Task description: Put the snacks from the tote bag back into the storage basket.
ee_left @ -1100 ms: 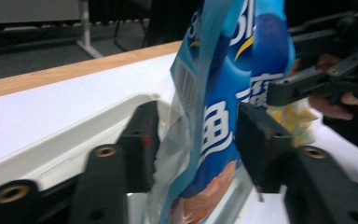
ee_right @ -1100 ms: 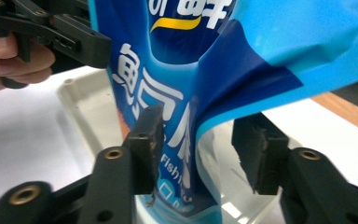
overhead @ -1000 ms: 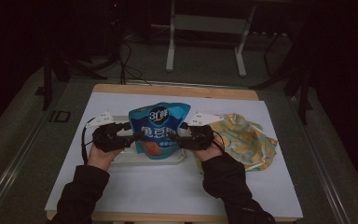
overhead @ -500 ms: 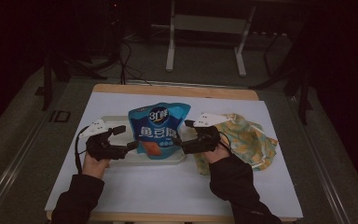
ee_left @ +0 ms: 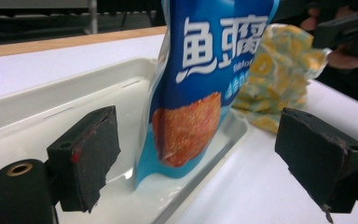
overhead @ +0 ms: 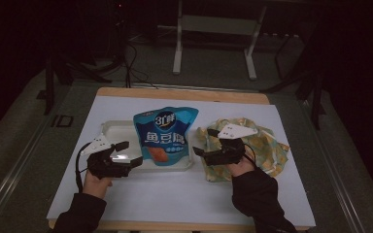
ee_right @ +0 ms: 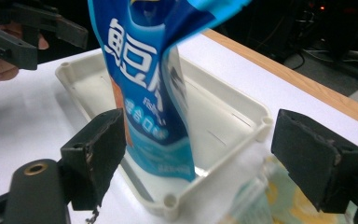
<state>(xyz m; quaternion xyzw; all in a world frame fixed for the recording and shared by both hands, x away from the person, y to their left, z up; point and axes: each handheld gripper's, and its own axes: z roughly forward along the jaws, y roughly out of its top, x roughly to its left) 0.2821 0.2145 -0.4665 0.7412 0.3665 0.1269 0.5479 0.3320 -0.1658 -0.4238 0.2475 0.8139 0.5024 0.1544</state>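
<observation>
Presently, the blue snack pouch (overhead: 165, 136) is seen standing upright in the white tray (overhead: 110, 130). The left gripper (overhead: 126, 156) and right gripper (overhead: 203, 143) are held with jaws apart, flanking it, untouching.

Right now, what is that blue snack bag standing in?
The blue snack bag stands upright in a shallow white tray, toward its right end. The tray's bare floor shows beside it; whatever lies directly beneath the bag is covered.

The room is dim, its far side almost black. A grey floor (overhead: 24, 145) surrounds the tabletop (overhead: 184, 194), white with a wooden edge (overhead: 184, 93). Behind stands a pale metal frame (overhead: 213, 43) on two legs, with dark cables (overhead: 131, 58) trailing nearby.
</observation>
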